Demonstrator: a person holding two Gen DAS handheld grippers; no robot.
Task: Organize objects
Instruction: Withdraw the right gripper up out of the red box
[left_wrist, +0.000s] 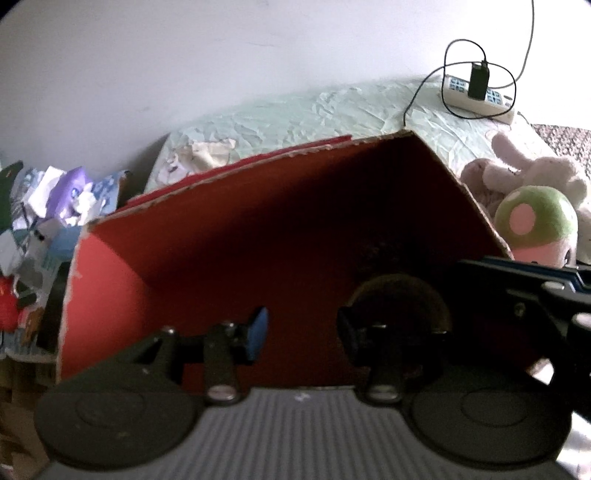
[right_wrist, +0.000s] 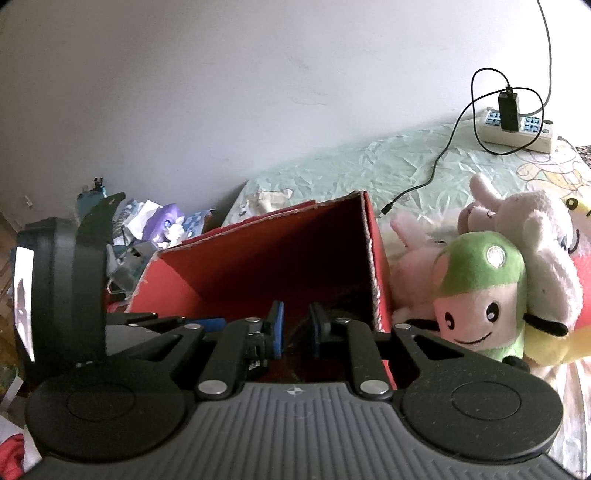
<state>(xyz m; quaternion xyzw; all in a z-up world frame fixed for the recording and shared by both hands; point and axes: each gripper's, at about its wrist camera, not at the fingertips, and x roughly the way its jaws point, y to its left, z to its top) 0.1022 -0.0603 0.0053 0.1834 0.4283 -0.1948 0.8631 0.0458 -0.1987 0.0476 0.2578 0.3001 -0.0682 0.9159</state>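
Left wrist view: left gripper (left_wrist: 301, 330) spread wide, empty, inside red box (left_wrist: 221, 258). Right wrist only: right gripper (right_wrist: 295, 326) parted w/ small gap, nothing held, at box opening; green mushroom plush (right_wrist: 480, 291) face beside box.

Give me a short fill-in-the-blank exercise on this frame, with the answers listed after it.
1. Both grippers reach into a cardboard box whose inside is coloured ____.
2. The cap of the mushroom plush toy is pink and ____.
3. A black charger is plugged into the white ____ on the bed.
4. The left gripper has its fingers apart with nothing between them, so it is ____.

Missing words: red; green; power strip; open
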